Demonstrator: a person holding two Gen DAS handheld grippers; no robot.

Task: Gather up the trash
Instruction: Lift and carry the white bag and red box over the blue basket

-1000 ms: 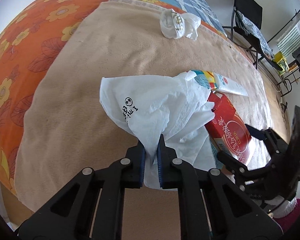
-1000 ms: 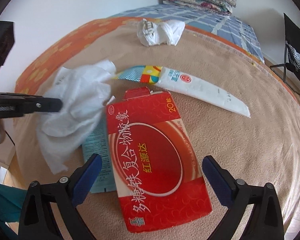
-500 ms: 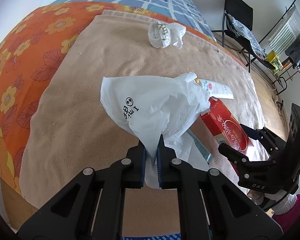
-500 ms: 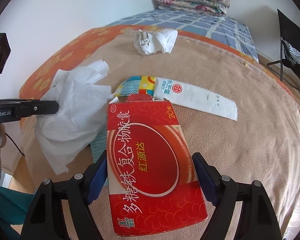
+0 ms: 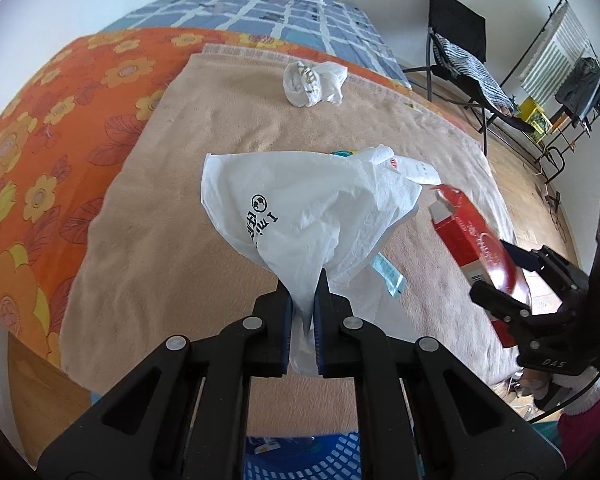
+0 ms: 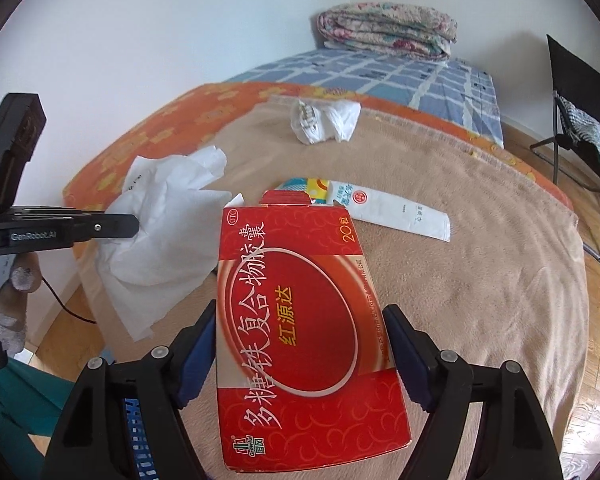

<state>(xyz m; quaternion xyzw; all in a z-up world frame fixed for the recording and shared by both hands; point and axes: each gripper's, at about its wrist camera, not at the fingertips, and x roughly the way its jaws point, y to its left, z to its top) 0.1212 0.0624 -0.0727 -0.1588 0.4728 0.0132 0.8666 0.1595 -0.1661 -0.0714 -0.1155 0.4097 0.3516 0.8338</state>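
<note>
My left gripper (image 5: 302, 280) is shut on a white plastic bag (image 5: 300, 200), which hangs bunched above the beige blanket (image 5: 160, 220). In the right wrist view the same bag (image 6: 168, 216) dangles from the left gripper (image 6: 134, 226) at the left. My right gripper (image 6: 300, 312) clamps a flat red medicine box (image 6: 296, 384) by its long sides, with both pads pressed on it and the box off the bed. From the left wrist camera the red box (image 5: 468, 232) and right gripper (image 5: 500, 276) are at the right.
On the blanket lie a crumpled white bag (image 5: 314, 84) at the far end, a long white packet (image 6: 396, 212) and a teal leaflet (image 5: 388, 276). A blue basket (image 5: 300, 456) sits just below the grippers. A black chair (image 6: 580, 120) stands at the right.
The right jaws have closed onto the red box and lifted it off the blanket. Both grippers have risen and drawn back from the bed, and the bag has gone up with the left one.
</note>
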